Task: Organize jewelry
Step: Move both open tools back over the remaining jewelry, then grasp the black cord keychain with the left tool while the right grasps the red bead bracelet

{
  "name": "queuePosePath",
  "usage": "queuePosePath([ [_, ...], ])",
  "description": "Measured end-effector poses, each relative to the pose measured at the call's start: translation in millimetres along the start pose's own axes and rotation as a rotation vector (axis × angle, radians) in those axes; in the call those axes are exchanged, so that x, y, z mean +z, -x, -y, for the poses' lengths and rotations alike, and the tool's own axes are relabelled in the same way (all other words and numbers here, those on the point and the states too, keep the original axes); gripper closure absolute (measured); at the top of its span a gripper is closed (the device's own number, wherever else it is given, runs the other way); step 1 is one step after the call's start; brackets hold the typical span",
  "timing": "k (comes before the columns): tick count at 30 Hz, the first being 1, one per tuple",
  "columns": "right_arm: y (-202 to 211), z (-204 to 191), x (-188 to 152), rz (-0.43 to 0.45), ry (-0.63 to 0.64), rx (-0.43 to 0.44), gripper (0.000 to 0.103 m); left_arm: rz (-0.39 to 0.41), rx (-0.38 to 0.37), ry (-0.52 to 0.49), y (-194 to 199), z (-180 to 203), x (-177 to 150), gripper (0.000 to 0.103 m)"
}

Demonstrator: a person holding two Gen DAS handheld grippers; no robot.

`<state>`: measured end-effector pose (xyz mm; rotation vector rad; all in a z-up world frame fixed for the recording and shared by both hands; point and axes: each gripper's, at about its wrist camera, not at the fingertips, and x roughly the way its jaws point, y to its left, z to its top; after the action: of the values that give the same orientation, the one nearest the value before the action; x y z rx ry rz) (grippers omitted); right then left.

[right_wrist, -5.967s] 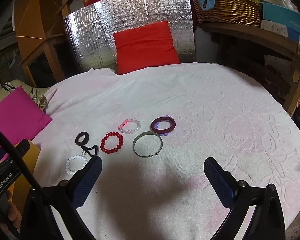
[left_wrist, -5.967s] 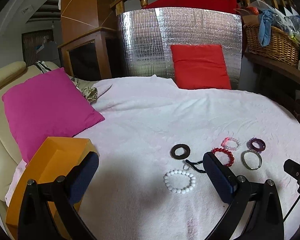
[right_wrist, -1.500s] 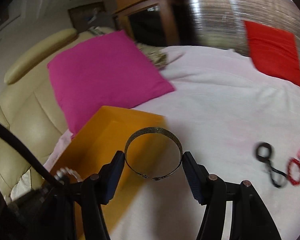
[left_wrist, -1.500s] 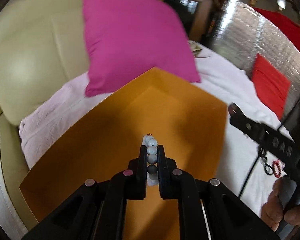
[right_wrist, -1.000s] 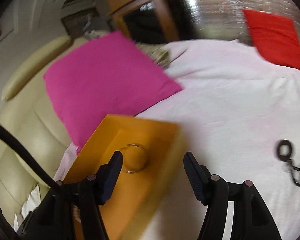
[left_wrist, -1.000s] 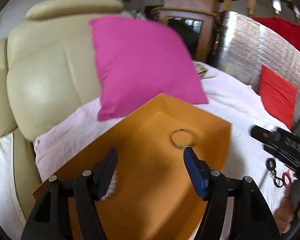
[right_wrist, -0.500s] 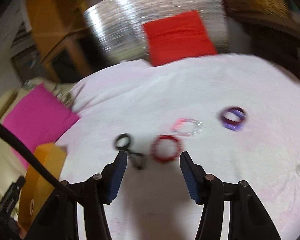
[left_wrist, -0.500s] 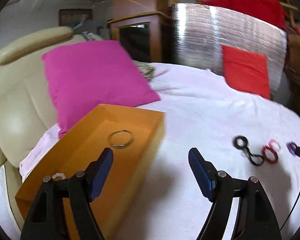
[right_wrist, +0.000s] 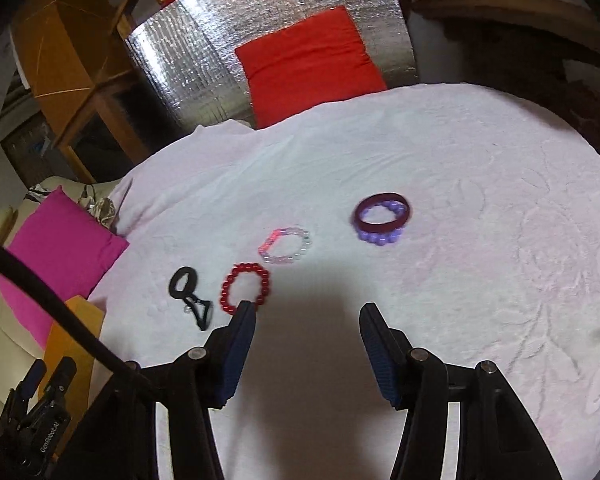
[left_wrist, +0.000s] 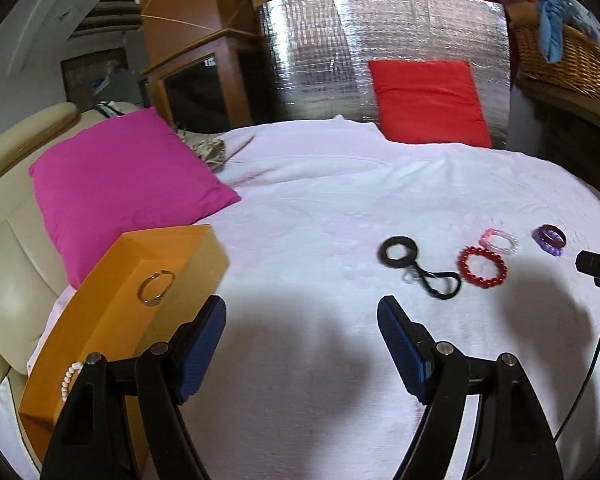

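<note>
Both the left gripper (left_wrist: 300, 344) and right gripper (right_wrist: 306, 338) hang spread and empty above the white textured bedspread (right_wrist: 480, 280), the red beaded bracelet (right_wrist: 245, 288) just beyond the right one's left finger, the thin metal bangle (left_wrist: 155, 287) inside the orange cardboard box (left_wrist: 112, 312) beside the magenta pillow (left_wrist: 120, 184).

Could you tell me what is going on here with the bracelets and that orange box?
A person holding two hand-held grippers is sorting jewelry into the orange box. A metal bangle and a white bead bracelet already lie inside it. Both the left hand-held gripper and the right hand-held gripper are open and empty, hovering over the white bedspread. A black ring pendant, a red bead bracelet, a pink-clear bracelet and purple bracelets remain there.
</note>
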<state>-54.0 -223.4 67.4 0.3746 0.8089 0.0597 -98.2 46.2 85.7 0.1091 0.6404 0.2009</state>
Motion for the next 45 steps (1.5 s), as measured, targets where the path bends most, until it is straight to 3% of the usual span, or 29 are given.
queuePosePath([
  [10, 3.8, 33.0, 8.9, 0.003, -0.05, -0.032, 0.045, -0.013, 0.001, -0.028, -5.6, 17.8, 0.5, 0.024],
  [24, 1.7, 46.3, 18.6, 0.013, -0.092, -0.043, 0.045, -0.03, -0.012, -0.06, -12.5, 34.0, 1.1, 0.024],
  [34, -13.3, 59.4, 27.3, 0.0, -0.165, -0.046, 0.045, -0.207, -0.211, 0.02, -55.0, 63.2, 20.4, 0.024],
  [36, -16.3, 58.7, 28.3, -0.005, -0.164, -0.042, 0.045, -0.268, -0.289, 0.045, -70.6, 71.4, 21.3, 0.024],
  [40, -21.5, 53.7, 29.5, -0.013, -0.157, -0.026, 0.045, -0.313, -0.288, 0.111, -91.1, 61.8, 13.9, 0.024],
  [43, -27.8, 46.2, 29.8, -0.023, -0.132, -0.024, 0.045, -0.361, -0.365, 0.198, -104.4, 56.2, 12.4, 0.025],
  [45, -32.8, 42.2, 28.8, -0.031, -0.116, -0.033, 0.045, -0.363, -0.399, 0.192, -106.5, 61.6, 13.5, 0.025],
])
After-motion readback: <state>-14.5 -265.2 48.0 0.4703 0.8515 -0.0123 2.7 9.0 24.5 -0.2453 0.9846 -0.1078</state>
